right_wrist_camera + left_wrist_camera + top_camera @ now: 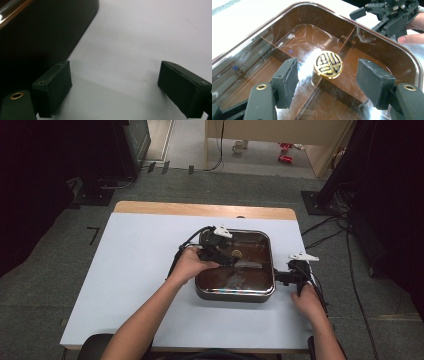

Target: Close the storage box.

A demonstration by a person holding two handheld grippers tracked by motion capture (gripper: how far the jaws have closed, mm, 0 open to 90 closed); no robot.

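both forearms come in from the bottom of the high view, each hand w/ a claw. table (130, 270) is pale w/ a wood strip along its far edge, floor round it grey. square box (235, 292) sits right of the table's centre; brown see-through lid (387, 53) on top, dividers visible thru it. left claw (328, 81) hovers over the lid, jaws spread wide either side of the round gold knob (328, 64) at the lid's middle, pads not touching it, nothing gripped. left hand (190, 265) is at the box's left side in the high view. right claw (115, 87) is low over bare table just beside the box's right wall (37, 37), jaws wide apart, holding nothing. right hand (307, 300) is near the box's front right corner; its fingers (410, 39) also show in the left gripper view beyond the lid.
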